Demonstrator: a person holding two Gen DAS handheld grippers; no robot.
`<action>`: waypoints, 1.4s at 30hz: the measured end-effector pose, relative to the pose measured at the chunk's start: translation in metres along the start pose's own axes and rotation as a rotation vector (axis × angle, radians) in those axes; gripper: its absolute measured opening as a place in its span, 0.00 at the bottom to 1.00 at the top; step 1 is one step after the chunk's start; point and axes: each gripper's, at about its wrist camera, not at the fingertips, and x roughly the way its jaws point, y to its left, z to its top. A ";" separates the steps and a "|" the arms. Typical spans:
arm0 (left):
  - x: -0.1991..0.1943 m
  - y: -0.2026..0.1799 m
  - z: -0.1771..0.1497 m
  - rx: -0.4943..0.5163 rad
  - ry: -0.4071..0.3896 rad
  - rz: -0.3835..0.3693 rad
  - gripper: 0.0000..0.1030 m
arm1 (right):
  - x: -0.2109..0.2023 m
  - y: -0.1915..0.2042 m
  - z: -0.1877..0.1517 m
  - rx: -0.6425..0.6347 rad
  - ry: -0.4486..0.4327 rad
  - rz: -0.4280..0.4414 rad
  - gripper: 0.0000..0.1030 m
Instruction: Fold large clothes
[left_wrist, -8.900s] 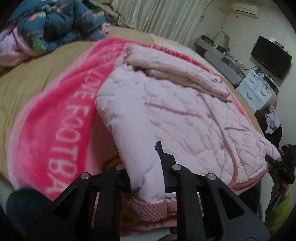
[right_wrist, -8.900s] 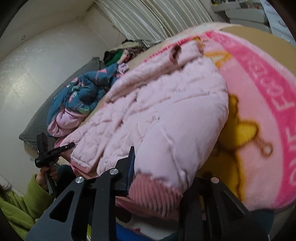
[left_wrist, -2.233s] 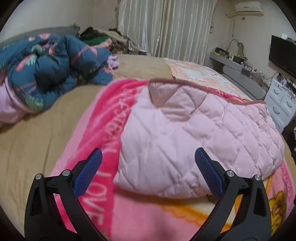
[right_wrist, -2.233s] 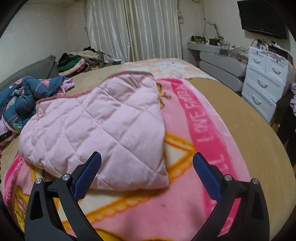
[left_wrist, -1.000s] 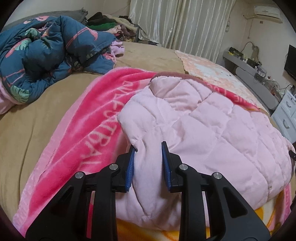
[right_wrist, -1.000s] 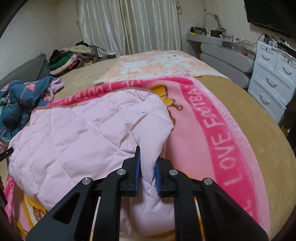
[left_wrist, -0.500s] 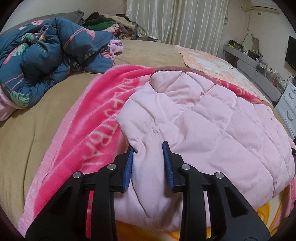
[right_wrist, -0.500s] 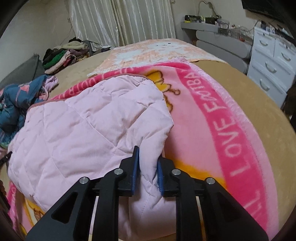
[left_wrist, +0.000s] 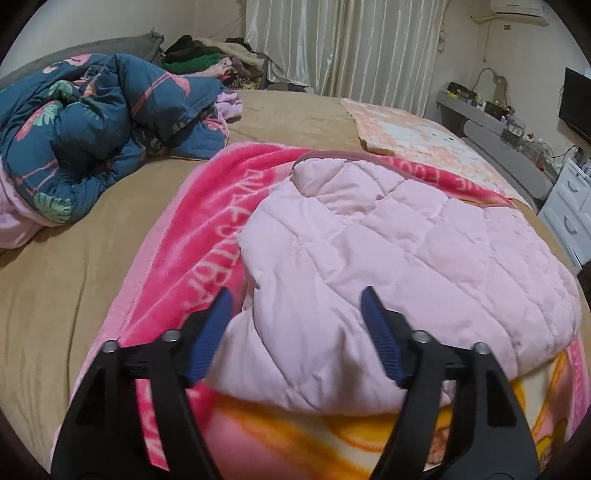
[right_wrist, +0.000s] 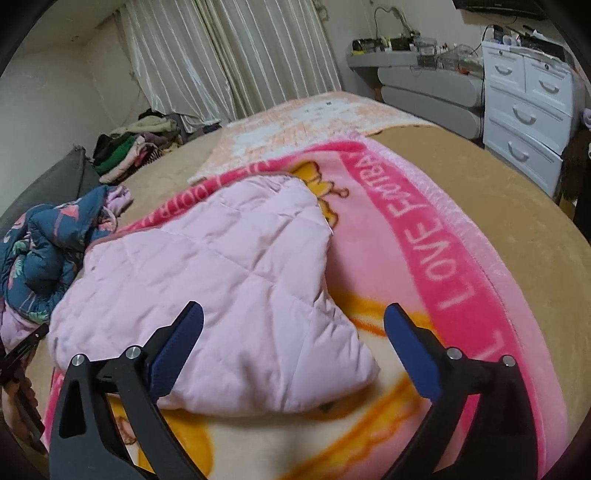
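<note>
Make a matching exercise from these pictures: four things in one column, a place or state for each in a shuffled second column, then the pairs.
1. pink quilted jacket
2. blue floral duvet
3. white drawers
4. right gripper

A. bunched on the tan bedspread
B. standing beside the bed
C. folded on the pink blanket
D. jaws opening, nothing pinched

Pairs: 1-C, 2-A, 3-B, 4-D

We note pale curtains (left_wrist: 347, 48) far beyond the jaws, white walls (right_wrist: 48, 96), an air conditioner (left_wrist: 517, 11) high to their right. Grey shelf (right_wrist: 424, 88), white drawers (right_wrist: 524, 107) and a dark TV (left_wrist: 576, 99) stand right of them.
</note>
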 end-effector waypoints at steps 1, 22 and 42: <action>-0.004 -0.001 -0.001 -0.001 -0.002 -0.003 0.71 | -0.008 0.002 -0.001 -0.001 -0.012 0.004 0.96; -0.062 -0.007 -0.038 -0.009 -0.012 -0.031 0.91 | -0.071 0.034 -0.046 -0.025 -0.050 0.055 0.96; -0.011 0.003 -0.065 -0.197 0.132 -0.131 0.91 | -0.007 0.017 -0.074 0.149 0.059 -0.021 0.96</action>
